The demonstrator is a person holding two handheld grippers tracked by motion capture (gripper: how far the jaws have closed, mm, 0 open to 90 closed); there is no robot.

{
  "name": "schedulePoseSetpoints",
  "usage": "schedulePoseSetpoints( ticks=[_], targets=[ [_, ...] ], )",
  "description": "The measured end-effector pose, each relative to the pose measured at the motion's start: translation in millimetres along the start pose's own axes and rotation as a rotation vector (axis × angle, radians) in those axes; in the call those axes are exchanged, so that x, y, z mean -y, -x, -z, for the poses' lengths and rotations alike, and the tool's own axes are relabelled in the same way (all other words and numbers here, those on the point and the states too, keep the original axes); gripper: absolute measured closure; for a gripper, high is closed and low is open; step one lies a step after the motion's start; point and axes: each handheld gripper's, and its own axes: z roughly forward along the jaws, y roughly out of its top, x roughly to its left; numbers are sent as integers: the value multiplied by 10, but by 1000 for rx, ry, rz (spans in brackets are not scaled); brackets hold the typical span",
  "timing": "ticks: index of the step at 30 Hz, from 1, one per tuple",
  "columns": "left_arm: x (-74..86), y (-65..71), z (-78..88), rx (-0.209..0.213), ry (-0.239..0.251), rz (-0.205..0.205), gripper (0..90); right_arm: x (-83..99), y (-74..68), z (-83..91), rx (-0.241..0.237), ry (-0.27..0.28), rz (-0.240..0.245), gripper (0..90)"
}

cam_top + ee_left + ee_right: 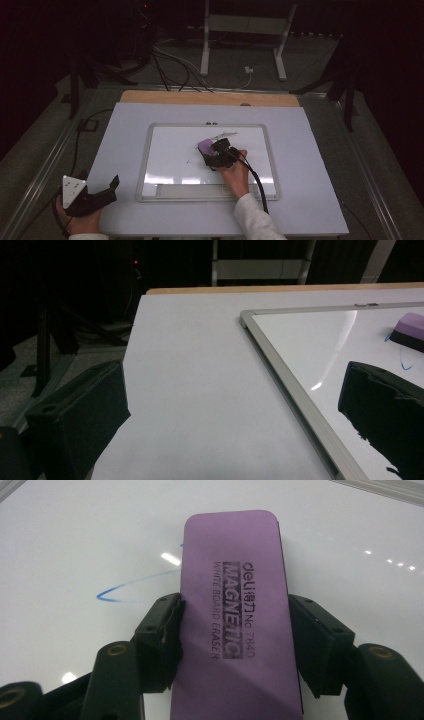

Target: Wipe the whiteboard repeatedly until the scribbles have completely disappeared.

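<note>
A purple whiteboard eraser point(235, 615) printed "MAGNETIC WHITE BOARD ERASER" lies flat on the whiteboard point(75, 540). My right gripper point(235, 630) is shut on it, its black pads point(165, 625) pressing the two long sides. A blue pen stroke point(130, 590) runs out from the eraser's left edge. In the high view the right gripper point(212, 150) and eraser point(205, 146) sit near the middle of the whiteboard point(165, 165). My left gripper point(111, 189) rests at the table's front left corner, open and holding nothing. In the left gripper view its jaws stand wide apart point(230, 415), with the eraser point(411, 330) far right.
The whiteboard's grey frame point(280, 365) lies on a white table top point(315, 165) with a wooden strip point(210, 98) along the back. Faint pen marks point(225, 135) remain beyond the eraser. Cables point(175, 65) and a metal stand point(240, 30) are on the floor behind.
</note>
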Motion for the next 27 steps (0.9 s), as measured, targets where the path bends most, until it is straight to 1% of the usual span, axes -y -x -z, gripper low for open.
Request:
schedulePoseSetpoints(
  ticks=[1,3,6,8,9,10,11,13,14,15,16,17,18,19,21,23,24,25,26,27],
  targets=[
    [0,2,-2,0,-1,-1,4,2,-34,0,8,2,10,410],
    [-1,8,-4,2,-3,-2,4,6,-93,-13,-50,0,34,409],
    [-1,11,-6,2,-3,-3,4,8,-227,-20,-123,-11,117,410],
    [1,9,-4,1,-4,-2,4,6,-289,-21,-170,-22,172,410],
    [2,7,-3,1,-3,-2,4,2,-297,-20,-174,-25,184,410],
    [2,4,-2,0,-4,-2,4,-5,-283,-21,-181,-29,182,410],
    [3,1,-2,0,-3,-1,4,-9,-267,-24,-167,-27,181,410],
    [4,0,0,0,-1,1,4,-25,-207,-25,-101,-21,142,410],
    [4,0,0,0,-1,1,4,-33,-166,-28,-80,-18,116,410],
    [4,0,0,0,-1,0,4,-36,-127,-34,-81,-17,96,410],
    [4,1,-1,1,-2,-2,4,-36,-113,-35,-91,-19,91,410],
    [5,2,-5,2,-5,-2,4,-35,-125,-33,-85,-17,107,410],
    [6,6,-12,3,-6,-1,4,-34,-148,-29,-92,-20,120,410],
    [7,8,-15,3,-6,-4,4,-28,-175,-31,-123,-24,135,410],
    [5,11,-12,3,-6,-5,4,-11,-259,-31,-175,-23,185,410],
    [5,7,-5,2,-6,-4,4,-4,-317,-31,-211,-27,226,410],
    [5,3,-3,1,-5,-3,4,-4,-326,-29,-221,-30,239,410],
    [7,1,-4,1,-5,-1,4,-10,-317,-29,-226,-34,243,410],
    [8,0,-6,1,-5,0,4,-16,-305,-30,-220,-37,243,410],
    [9,-1,-6,1,-5,0,4,-25,-286,-30,-194,-36,231,411]
  ],
)
